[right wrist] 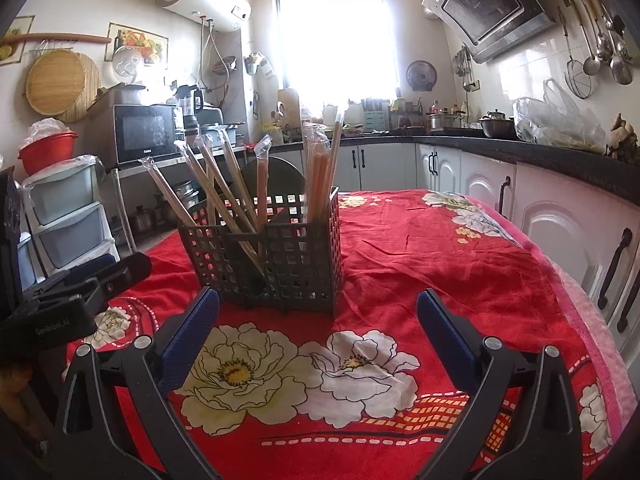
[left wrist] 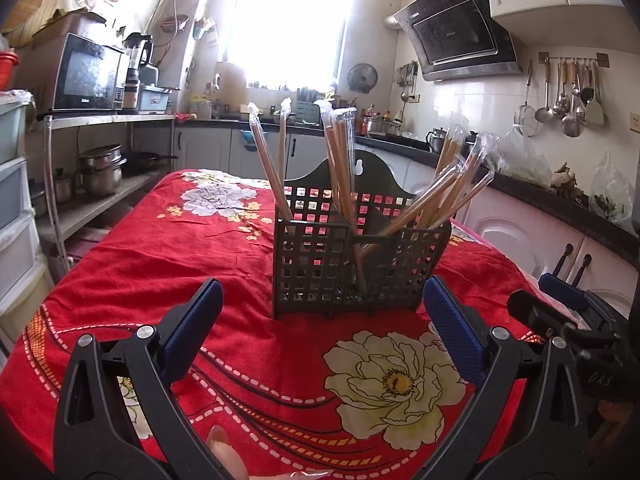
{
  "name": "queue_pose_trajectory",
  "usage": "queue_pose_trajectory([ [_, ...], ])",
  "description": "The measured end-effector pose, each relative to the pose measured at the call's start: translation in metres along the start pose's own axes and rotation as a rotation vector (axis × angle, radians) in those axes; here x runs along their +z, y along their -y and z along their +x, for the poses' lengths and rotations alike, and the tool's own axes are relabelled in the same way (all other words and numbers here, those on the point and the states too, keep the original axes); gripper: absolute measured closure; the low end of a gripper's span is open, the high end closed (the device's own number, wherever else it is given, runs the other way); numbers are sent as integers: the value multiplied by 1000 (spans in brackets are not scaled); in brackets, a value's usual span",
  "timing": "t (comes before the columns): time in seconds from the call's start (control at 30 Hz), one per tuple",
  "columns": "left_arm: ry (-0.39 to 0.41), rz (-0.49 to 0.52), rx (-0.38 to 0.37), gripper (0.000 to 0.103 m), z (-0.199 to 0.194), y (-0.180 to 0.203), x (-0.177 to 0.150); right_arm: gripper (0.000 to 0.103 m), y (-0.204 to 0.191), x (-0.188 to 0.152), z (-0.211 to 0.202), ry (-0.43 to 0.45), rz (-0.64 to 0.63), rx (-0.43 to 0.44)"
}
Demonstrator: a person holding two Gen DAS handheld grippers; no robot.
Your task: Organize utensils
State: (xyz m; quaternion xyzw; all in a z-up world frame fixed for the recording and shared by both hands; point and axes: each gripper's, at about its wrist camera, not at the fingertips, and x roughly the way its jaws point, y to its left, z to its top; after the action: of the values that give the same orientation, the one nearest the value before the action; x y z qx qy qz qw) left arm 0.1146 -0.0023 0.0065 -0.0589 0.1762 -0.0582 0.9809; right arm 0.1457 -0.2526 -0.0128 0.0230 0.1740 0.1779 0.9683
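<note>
A dark perforated utensil holder [left wrist: 320,268] stands on the red flowered tablecloth [left wrist: 160,248]. Several plastic-wrapped chopsticks [left wrist: 340,160] stick out of its compartments, some leaning left, some right. My left gripper [left wrist: 322,304] is open and empty, just in front of the holder. In the right wrist view the holder [right wrist: 296,264] with the chopsticks [right wrist: 316,176] stands ahead and left of my right gripper [right wrist: 318,312], which is open and empty above the cloth [right wrist: 440,248]. The right gripper also shows at the right edge of the left wrist view [left wrist: 560,296].
Kitchen counters [right wrist: 540,156] and white cabinets run along the right side of the table. A shelf with a microwave [left wrist: 86,74] and pots, and plastic drawers [right wrist: 68,216], stand to the left. The left gripper's body [right wrist: 72,292] shows at the left in the right wrist view.
</note>
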Motion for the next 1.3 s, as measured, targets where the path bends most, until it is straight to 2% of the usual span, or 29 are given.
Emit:
queue_pose_trajectory([
  [1.3, 2, 11, 9, 11, 0, 1, -3, 7, 3, -3, -1, 0, 21, -15],
])
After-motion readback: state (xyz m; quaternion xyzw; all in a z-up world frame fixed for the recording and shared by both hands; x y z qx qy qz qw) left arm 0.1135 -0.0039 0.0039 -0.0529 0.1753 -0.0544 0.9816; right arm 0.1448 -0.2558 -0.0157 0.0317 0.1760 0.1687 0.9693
